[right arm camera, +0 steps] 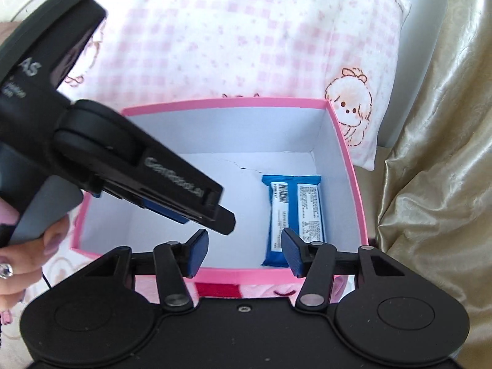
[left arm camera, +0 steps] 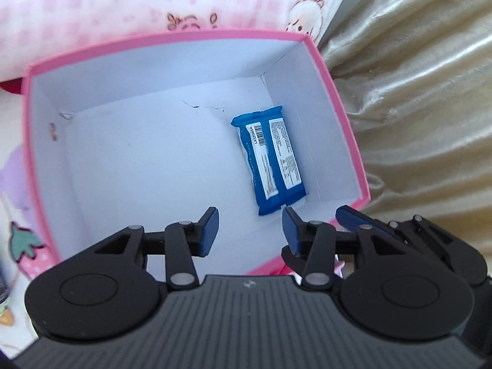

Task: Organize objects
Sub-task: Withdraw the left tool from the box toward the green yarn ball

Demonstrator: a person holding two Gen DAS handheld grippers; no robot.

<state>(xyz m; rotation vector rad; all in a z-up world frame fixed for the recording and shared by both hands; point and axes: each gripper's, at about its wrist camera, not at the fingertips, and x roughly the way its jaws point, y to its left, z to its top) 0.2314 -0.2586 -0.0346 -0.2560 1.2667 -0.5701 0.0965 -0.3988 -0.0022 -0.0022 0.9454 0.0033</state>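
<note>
Both grippers hang part-open and empty over the pink cardboard box (left arm camera: 335, 98)!
Left gripper (left arm camera: 250, 230) and right gripper (right arm camera: 244, 252) grip nothing; no earlier view to compare. Blue-and-white foil packet (left arm camera: 272, 160), barcode label up reading "LX320054", lies flat inside the box by its right wall. Left gripper's side reads "GenRobot.AI".

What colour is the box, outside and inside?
The box has a pink outside and rim, with a plain white inside. The left wrist view shows it best.

Bright daylight, soft fisheye-warped edges
</note>
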